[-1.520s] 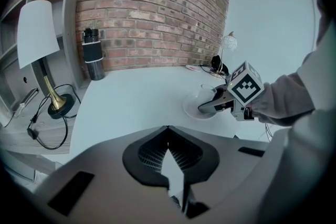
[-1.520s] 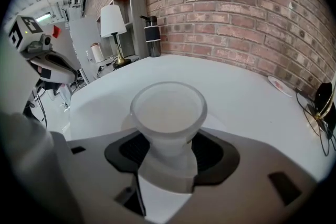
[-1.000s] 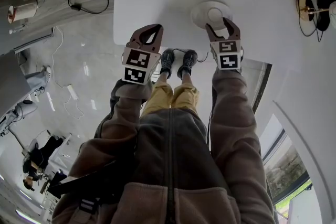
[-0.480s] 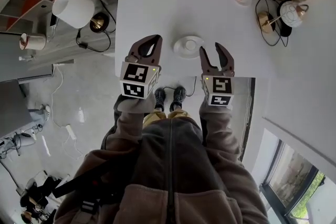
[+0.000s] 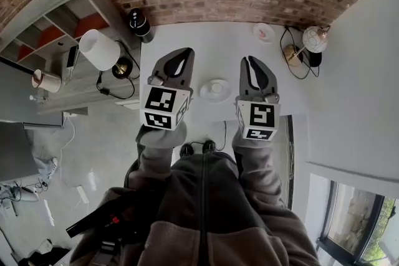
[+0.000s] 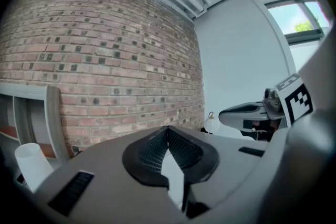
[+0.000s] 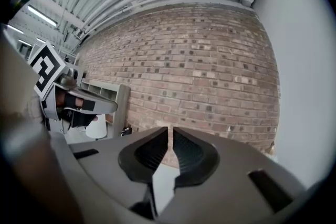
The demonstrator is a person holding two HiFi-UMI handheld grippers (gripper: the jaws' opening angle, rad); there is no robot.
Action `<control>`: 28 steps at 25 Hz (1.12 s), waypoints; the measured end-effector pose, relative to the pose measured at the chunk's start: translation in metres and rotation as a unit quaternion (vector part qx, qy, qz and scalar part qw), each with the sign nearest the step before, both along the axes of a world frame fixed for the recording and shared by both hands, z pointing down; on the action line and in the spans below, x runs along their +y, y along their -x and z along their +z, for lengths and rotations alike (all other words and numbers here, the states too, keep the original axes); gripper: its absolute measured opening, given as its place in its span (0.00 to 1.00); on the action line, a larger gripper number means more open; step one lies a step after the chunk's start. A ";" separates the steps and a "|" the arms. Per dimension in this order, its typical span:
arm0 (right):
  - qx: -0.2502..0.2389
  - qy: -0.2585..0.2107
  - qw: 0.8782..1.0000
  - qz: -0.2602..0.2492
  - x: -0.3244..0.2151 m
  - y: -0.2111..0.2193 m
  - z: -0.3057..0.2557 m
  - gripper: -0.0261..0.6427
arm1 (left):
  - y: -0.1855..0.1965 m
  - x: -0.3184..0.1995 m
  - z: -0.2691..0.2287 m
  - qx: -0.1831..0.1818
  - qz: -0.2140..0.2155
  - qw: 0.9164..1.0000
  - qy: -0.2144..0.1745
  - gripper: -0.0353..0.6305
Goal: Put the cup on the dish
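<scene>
A small white cup (image 5: 216,88) stands on a white dish (image 5: 208,95) on the white table (image 5: 206,47), between my two grippers in the head view. My left gripper (image 5: 181,57) hangs just left of the dish, its jaws together and empty. Just right of the dish is my right gripper (image 5: 252,63). Its jaws are closing and only a thin slit is left, with nothing between them. Both gripper views look over the table at the brick wall, and neither shows the cup or the dish.
A second small dish (image 5: 263,31) lies at the table's far right. Beside it stands a round lamp (image 5: 314,39) with cables. A dark cylinder (image 5: 138,25) is at the far left corner. A white lampshade (image 5: 98,50) and shelves (image 5: 56,40) are to the left.
My right gripper has drawn back from the dish and its jaws have gone from wide open to nearly together. The head view has swung up towards the wall. The left gripper stayed closed.
</scene>
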State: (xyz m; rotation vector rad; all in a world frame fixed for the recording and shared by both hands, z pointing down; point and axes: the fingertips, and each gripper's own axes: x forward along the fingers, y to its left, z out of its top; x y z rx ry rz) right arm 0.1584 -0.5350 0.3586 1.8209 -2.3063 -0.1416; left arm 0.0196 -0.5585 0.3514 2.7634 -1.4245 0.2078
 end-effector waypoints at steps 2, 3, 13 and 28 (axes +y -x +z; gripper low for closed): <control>-0.001 -0.020 1.000 0.006 0.002 0.000 -0.023 0.05 | 0.000 0.001 -0.019 0.005 0.001 1.000 -0.015 0.06; 0.002 -0.029 1.000 0.008 0.003 0.000 -0.034 0.04 | 0.000 0.000 -0.029 0.008 0.001 1.000 -0.023 0.06; -0.001 -0.075 0.997 0.002 0.000 0.014 -0.098 0.04 | -0.006 -0.004 -0.092 0.024 0.000 0.996 -0.084 0.06; 0.001 -0.145 0.989 -0.014 -0.007 0.013 -0.153 0.04 | -0.037 -0.007 -0.138 0.026 0.023 0.989 -0.146 0.06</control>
